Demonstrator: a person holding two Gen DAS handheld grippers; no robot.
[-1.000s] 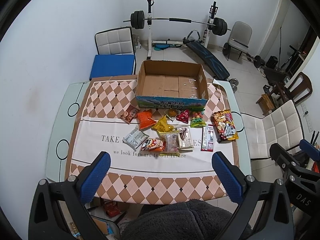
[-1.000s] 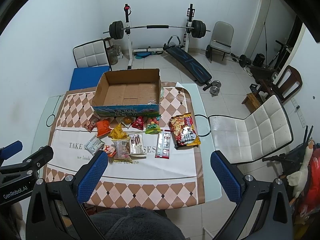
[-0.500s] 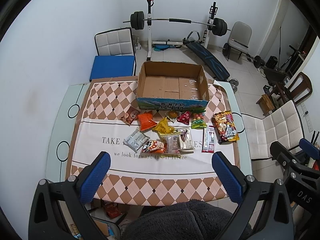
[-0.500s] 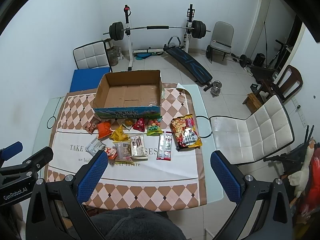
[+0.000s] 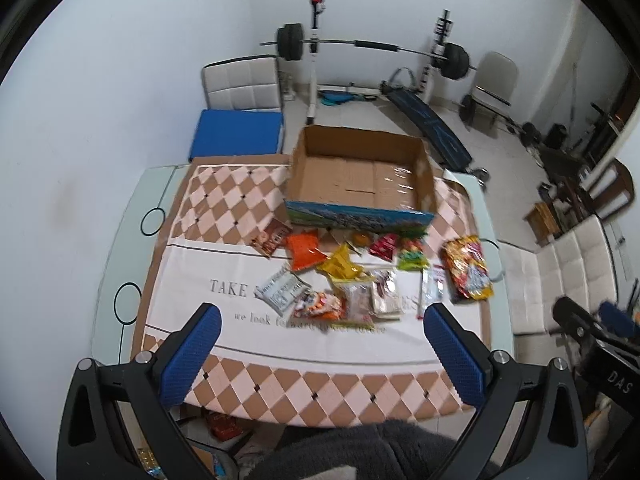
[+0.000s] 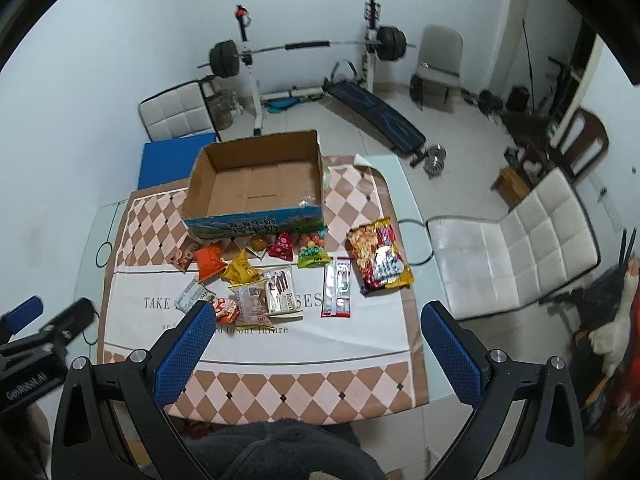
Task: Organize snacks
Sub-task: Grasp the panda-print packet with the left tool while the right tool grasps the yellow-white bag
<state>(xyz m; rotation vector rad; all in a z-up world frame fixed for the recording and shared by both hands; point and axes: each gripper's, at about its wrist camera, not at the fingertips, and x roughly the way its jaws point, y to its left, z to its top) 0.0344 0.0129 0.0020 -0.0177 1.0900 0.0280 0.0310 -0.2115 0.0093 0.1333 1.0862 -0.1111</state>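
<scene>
An open cardboard box (image 5: pixel 360 178) (image 6: pixel 256 188) stands empty at the far side of the table. Several snack packets lie in front of it: an orange packet (image 5: pixel 304 250) (image 6: pixel 210 262), a yellow packet (image 5: pixel 342 266) (image 6: pixel 240 272), a large red chip bag (image 5: pixel 466 268) (image 6: pixel 378 260) at the right, a red-white stick pack (image 6: pixel 337 288). My left gripper (image 5: pixel 324 356) is open and empty, high above the table's near edge. My right gripper (image 6: pixel 320 352) is open and empty, likewise above the near edge.
The glass table (image 5: pixel 132 240) has a checkered cloth (image 6: pixel 304 384). A white chair (image 6: pixel 516 240) stands at the right, a blue-seated chair (image 5: pixel 236 136) behind the table. A barbell rack (image 5: pixel 316 68) and bench (image 6: pixel 372 112) stand at the back.
Both grippers have moved forward and down toward the table, so the box and snacks look nearer. The views are slightly blurred from motion. Nothing on the table has moved.
</scene>
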